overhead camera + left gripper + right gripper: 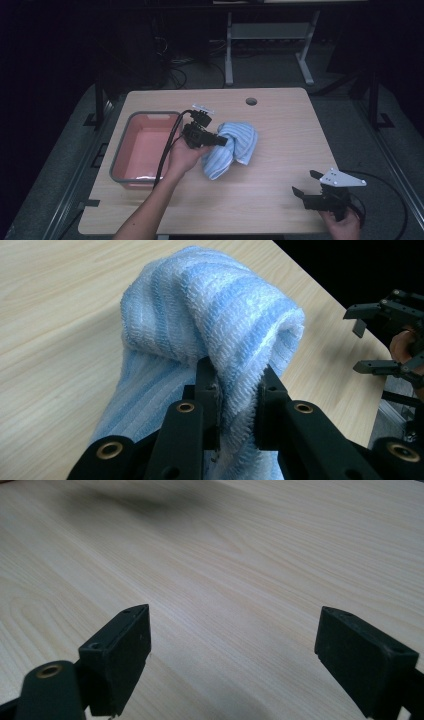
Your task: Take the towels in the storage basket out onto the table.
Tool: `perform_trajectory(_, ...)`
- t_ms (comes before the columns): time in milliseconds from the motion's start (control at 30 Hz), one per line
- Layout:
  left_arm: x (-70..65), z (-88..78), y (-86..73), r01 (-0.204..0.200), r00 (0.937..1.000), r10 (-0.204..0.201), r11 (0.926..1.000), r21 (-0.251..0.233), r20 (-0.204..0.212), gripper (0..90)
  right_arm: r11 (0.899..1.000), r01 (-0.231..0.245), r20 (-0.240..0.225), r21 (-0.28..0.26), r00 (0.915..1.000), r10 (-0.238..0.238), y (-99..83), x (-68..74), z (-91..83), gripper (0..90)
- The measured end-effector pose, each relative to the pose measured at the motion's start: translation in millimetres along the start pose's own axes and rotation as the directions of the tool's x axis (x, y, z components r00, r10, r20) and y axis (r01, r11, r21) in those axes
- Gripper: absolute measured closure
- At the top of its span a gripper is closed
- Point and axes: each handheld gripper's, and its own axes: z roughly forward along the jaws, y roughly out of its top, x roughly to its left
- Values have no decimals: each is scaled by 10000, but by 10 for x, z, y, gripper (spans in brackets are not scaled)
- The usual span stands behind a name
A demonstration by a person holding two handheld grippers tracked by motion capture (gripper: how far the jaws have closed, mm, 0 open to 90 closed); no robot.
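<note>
A blue-and-white striped terry towel (210,325) is pinched at a fold by the left gripper (235,390), jaws clenched on the cloth, prob. so it can be lifted or dragged as one bunch. The towel is lying crumpled mid-counter, just beside a pink plastic tub w/ grey rim (142,147). The left hand (182,157) is reached fwd, gripper levelled toward the right. The right gripper (306,186) is held released, jaws wide, low over the light wooden counter (240,555) near its front-right corner, well apart from the towel.
</note>
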Motion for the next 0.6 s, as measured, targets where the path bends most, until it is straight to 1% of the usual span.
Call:
perform_trajectory(100, -14, 79, 10, 29, 10000, -29, 10000, 45, 87, 771, 10000, -34, 0, 0, 10000, 34, -1, -4, -4, 144)
perform_trajectory(133, -17, 119, 12, -24, 9999, 22, 9999, 100, 142, 770, 10000, -57, -1, -3, 10000, 57, -1, -3, -6, 144)
perform_trajectory(233, -29, 187, 13, 29, 9998, -32, 9999, 149, 191, 770, 10000, -69, 3, -3, 10000, 69, -2, -4, -8, 144)
perform_trajectory(267, -33, 201, 13, 11, 9998, -14, 9998, 179, 199, 770, 10000, -55, 4, -9, 10000, 55, 0, -3, -7, 144)
perform_trajectory(333, -45, 245, 9, 141, 9996, -144, 9998, 121, 258, 770, 10000, -42, -5, -10, 10000, 42, 5, -1, -5, 144)
perform_trajectory(400, -49, 273, 8, 167, 9994, -171, 9998, 123, 294, 770, 10000, 5, 4, -19, 10000, -5, 5, 1, 1, 144)
perform_trajectory(600, -32, 347, -3, 289, 9992, -294, 9994, 176, 287, 768, 10000, -7, -16, -19, 10000, 7, 3, 1, 2, 144)
